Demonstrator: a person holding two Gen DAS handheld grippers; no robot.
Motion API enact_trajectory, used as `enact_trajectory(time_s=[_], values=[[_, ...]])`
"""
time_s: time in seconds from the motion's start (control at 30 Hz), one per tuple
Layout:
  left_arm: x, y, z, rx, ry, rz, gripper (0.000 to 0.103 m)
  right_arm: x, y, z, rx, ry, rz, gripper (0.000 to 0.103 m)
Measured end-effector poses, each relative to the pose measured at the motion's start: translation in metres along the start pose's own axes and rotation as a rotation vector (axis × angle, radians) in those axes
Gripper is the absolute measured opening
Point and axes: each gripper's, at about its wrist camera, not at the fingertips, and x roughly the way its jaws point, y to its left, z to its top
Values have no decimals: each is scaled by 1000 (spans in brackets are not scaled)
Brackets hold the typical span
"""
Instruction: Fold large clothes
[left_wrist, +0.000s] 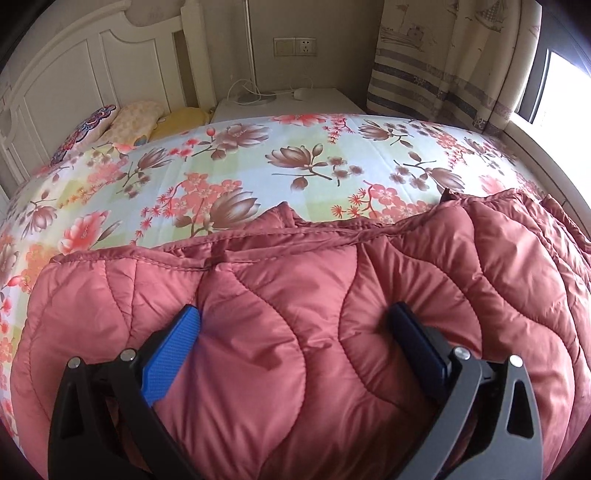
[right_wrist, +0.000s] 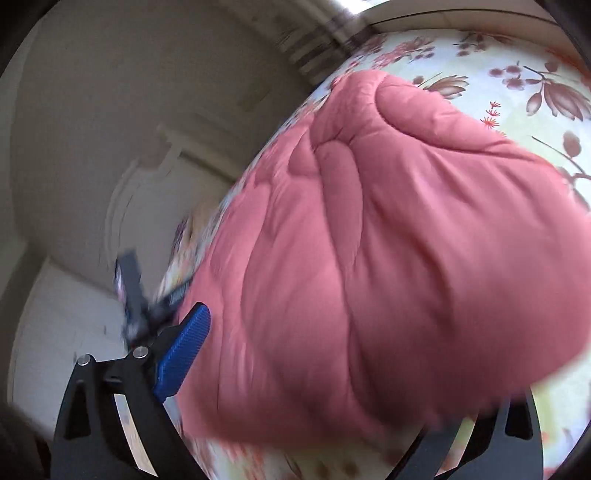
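The left hand-held gripper (left_wrist: 295, 325) and right hand-held gripper (right_wrist: 354, 373) both stood open astride the folded quilted jacket (left_wrist: 332, 295) at the bed's (left_wrist: 258, 162) near edge, mid-fold; a firm pinch seemed next.

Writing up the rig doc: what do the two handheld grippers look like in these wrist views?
Both look alike. The left gripper has black, angular finger arms with triangular cut-outs and round silver pivot pins, tipped with flat blue textured pads. The right gripper shows the same black arms, silver pins and a ribbed blue pad; its other pad is hidden. No cables, markings, sleeves or hands are in view.
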Motion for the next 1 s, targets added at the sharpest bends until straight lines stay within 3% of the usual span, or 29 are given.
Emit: enact_trajectory(time_s=[0.13,0.2,0.23,0.27,0.33,0.53,0.7,0.77,0.87,0.93,1.0], values=[[0,5,1,-25,-4,10,101,16,5,17,22,-71,-32,95],[0,7,1,-38,-6,10,101,21,4,17,15,-81,28,76],[-1,7,1,-37,-8,12,101,18,0,17,4,-87,39,55],[-2,6,1,-30,-9,18,101,15,0,17,-24,-106,44,45],[-7,1,2,-4,-4,39,101,5,8,13,-97,-154,57,37],[-38,-25,25,33,-79,81,101,-27,31,6,-315,-247,29,35],[17,-70,26,180,35,142,101,-47,24,7,-355,-272,42,35],[11,-75,26,187,-6,181,101,-48,22,6,-359,-266,42,35],[-21,-70,20,158,-86,211,100,-48,18,7,-363,-259,22,35],[-62,-62,6,120,-159,146,101,-47,18,6,-379,-260,14,35],[-101,-64,-20,145,-219,94,101,-47,20,6,-406,-264,0,35]])
